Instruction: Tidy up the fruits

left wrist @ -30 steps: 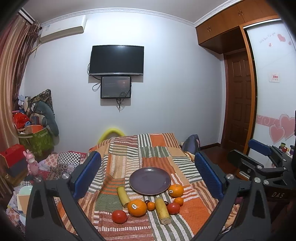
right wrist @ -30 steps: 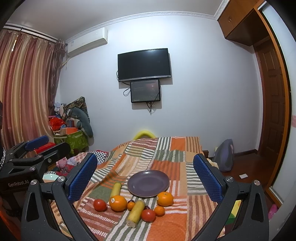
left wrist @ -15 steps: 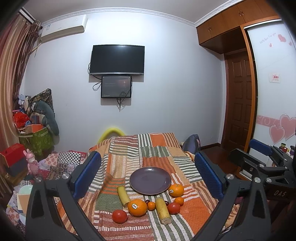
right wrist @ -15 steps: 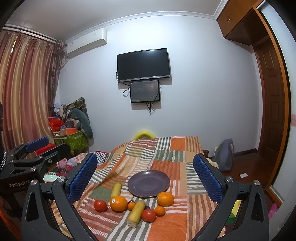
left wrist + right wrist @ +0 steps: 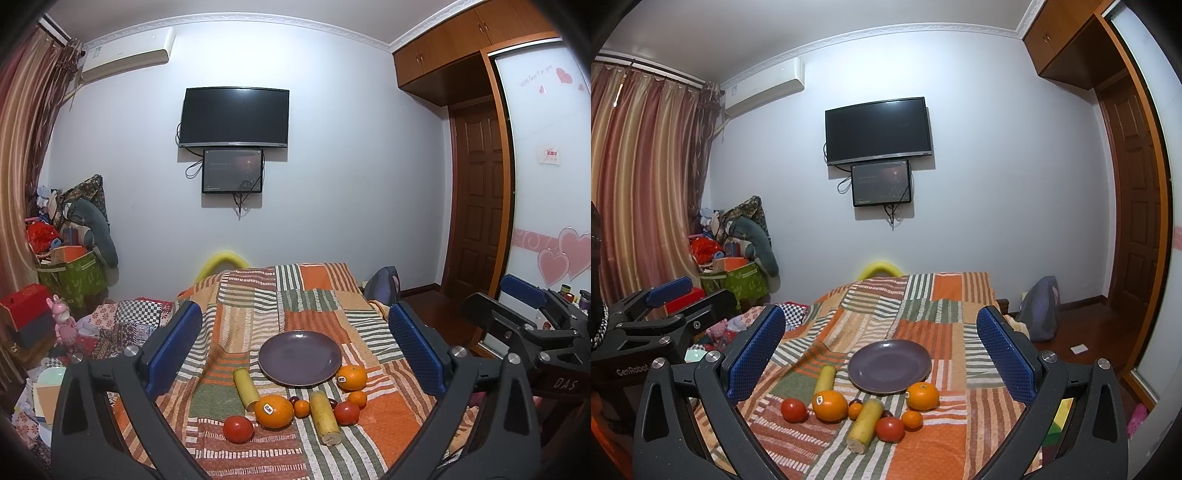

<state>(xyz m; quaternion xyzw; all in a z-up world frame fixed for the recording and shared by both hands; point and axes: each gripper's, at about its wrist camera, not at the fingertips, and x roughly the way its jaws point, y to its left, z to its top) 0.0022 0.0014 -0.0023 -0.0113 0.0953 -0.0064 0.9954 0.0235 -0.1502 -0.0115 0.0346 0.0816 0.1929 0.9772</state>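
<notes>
Both grippers hang above the near end of the bed, the left gripper [image 5: 295,347] and the right gripper [image 5: 881,347] each with jaws spread wide and empty. Every fruit lies loose on the striped blanket [image 5: 314,295] just in front of the empty purple plate [image 5: 300,359]: two large oranges [image 5: 274,411], two small ones, two tomatoes [image 5: 238,429] and two yellow cylindrical pieces [image 5: 324,417]. Likely risks come from the soft, wrinkled bedding: a round fruit nudged by a pad could roll off, and the plate may tip if pressed at its rim. Tight clustering around the middle orange invites knocking neighbours. Something dark [image 5: 855,401] sits half-hidden between the fruits; what it is cannot be told. Near bed edges are cut off by the gripper frames.
</notes>
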